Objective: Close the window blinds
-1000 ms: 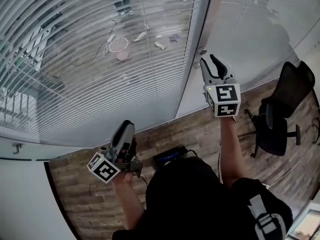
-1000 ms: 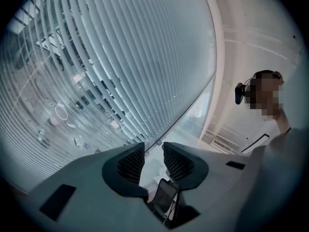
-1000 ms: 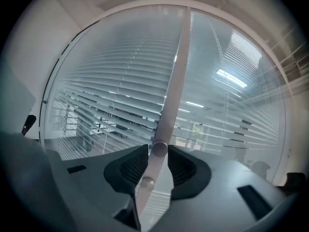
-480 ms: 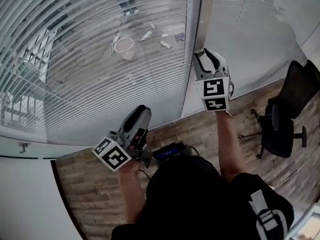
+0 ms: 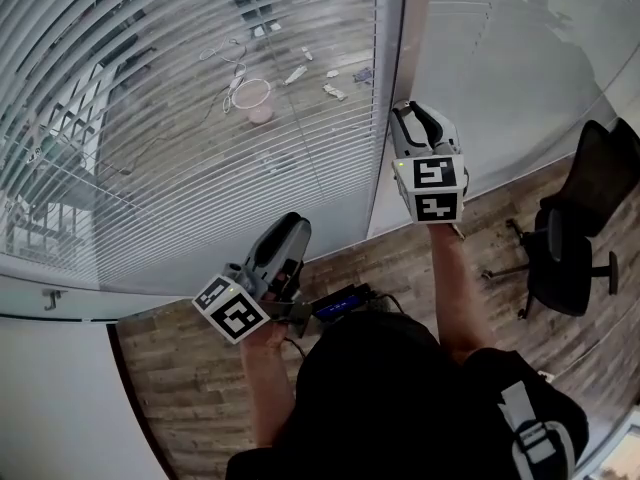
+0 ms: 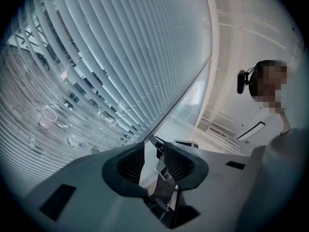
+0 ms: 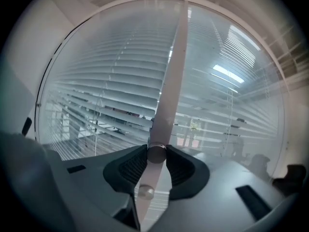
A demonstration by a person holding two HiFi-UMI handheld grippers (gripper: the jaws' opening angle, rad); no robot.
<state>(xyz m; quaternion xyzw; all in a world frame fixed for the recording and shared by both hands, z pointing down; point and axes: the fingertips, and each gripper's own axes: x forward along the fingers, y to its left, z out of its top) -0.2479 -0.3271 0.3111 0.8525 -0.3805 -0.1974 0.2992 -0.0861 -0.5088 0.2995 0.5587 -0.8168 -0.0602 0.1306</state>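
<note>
White slatted blinds (image 5: 200, 118) hang behind glass on both sides of a pale upright frame post (image 5: 402, 28). The slats stand partly open, so the ground outside shows through. A small round knob (image 7: 156, 153) sits on that post (image 7: 169, 81). My right gripper (image 5: 412, 116) points at the post. Its jaws have just been opening a little, and the knob sits between the pads (image 7: 179, 164) and touches both. My left gripper (image 5: 292, 226) is lower, at the left pane's foot. Its jaws (image 6: 154, 154) stand slightly apart with nothing between them.
A black office chair (image 5: 565, 238) stands on the wood floor (image 5: 160, 388) at the right. A black device (image 5: 340, 300) lies on the floor below my left gripper. A second, lower knob (image 7: 145, 192) shows on the post. A hook (image 5: 50, 296) sticks out of the low wall at left.
My left gripper has risen and moved right, toward the glass. The knob, which showed just left of my right fingertips a second ago, is now between them.
</note>
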